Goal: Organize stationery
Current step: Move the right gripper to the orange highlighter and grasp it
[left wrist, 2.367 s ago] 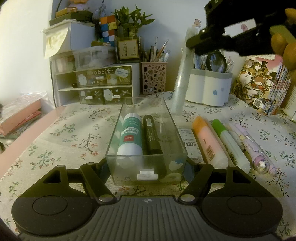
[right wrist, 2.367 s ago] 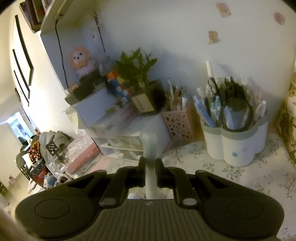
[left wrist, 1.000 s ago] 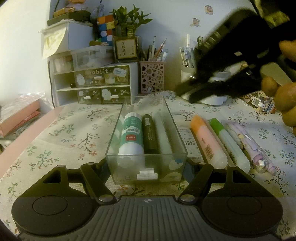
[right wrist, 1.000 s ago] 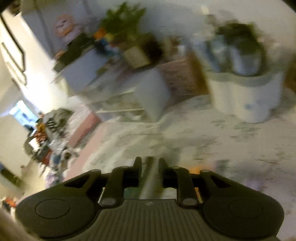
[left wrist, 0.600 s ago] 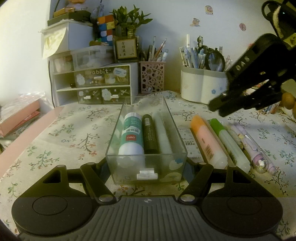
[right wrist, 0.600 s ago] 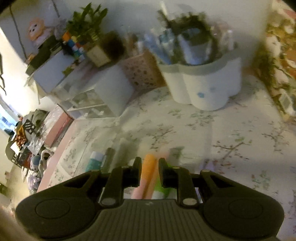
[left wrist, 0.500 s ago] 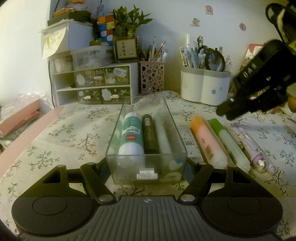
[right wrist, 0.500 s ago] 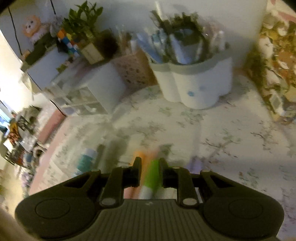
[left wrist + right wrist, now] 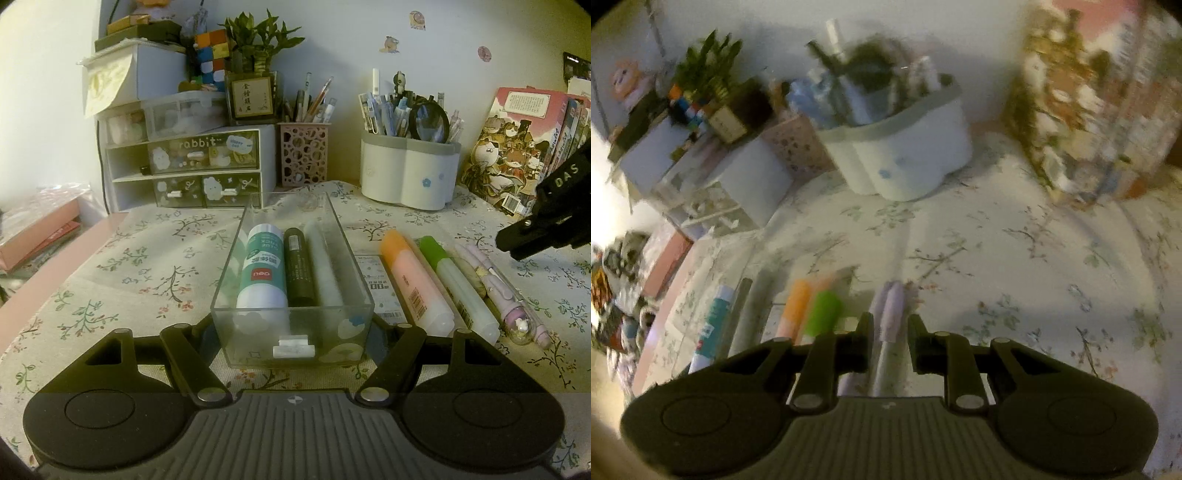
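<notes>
The clear plastic tray (image 9: 291, 295) is clamped at its near end by the left gripper (image 9: 293, 334), fingers pressed to both side walls, resting on the floral-clothed table (image 9: 147, 273). Three items are laid lengthwise in the tray: a teal-and-white glue stick (image 9: 263, 271) at left, a dark stick (image 9: 299, 271) in the middle, a frosted white tube (image 9: 325, 269) at right, all side by side.

Just right of the tray, on the table, a flat barcode-labelled pack (image 9: 380, 284) is seen, then an orange highlighter (image 9: 413, 284), a green highlighter (image 9: 458, 291) and purple pens (image 9: 506, 295), in a row and roughly parallel to the tray.

The right gripper (image 9: 889, 332) is shown in the left wrist view as a dark shape (image 9: 546, 229) at the far right edge, above the table, beyond the pens. In its own blurred view, its fingers (image 9: 864, 345) are parted by a narrow gap and nothing is gripped; the purple pens (image 9: 890, 314) are seen lying below that gap, with the green highlighter (image 9: 823, 312) and orange highlighter (image 9: 796, 306) to the left.

At the back, a white-and-grey pen holder (image 9: 410, 177), a pink perforated pen cup (image 9: 303, 157) and a white drawer unit (image 9: 184, 170) are standing along the wall.
</notes>
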The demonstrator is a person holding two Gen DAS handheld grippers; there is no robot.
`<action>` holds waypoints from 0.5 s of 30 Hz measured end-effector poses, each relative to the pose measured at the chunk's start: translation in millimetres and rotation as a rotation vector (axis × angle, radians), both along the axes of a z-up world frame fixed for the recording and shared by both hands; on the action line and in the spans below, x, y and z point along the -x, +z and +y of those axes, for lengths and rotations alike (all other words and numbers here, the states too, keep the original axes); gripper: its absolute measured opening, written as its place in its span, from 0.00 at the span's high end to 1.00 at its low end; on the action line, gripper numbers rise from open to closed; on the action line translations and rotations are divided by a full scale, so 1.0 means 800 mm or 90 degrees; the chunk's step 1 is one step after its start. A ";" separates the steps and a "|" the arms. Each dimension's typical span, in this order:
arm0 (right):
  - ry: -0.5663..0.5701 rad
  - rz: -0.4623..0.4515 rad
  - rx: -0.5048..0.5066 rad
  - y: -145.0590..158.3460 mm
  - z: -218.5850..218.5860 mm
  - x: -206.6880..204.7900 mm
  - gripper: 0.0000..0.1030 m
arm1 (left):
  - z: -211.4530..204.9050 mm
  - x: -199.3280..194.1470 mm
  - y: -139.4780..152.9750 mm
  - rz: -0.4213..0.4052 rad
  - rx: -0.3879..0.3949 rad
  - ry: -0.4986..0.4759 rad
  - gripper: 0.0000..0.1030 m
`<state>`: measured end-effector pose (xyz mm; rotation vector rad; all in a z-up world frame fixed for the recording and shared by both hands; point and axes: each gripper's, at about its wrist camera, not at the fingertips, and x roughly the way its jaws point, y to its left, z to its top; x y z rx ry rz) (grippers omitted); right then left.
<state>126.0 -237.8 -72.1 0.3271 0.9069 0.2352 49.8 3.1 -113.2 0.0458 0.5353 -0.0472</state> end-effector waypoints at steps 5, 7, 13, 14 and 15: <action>0.020 -0.012 -0.004 0.002 0.009 0.012 0.78 | 0.000 0.000 0.000 0.000 0.000 0.000 0.30; 0.034 -0.018 -0.014 0.003 0.018 0.016 0.78 | 0.000 0.000 0.000 0.000 0.000 0.000 0.30; 0.108 -0.042 -0.017 0.008 0.062 0.023 0.78 | 0.000 0.000 0.000 0.000 0.000 0.000 0.30; 0.124 -0.047 -0.016 0.009 0.071 0.022 0.78 | 0.000 0.000 0.000 0.000 0.000 0.000 0.30; 0.136 -0.050 -0.014 0.008 0.079 0.022 0.78 | 0.000 0.000 0.000 0.000 0.000 0.000 0.30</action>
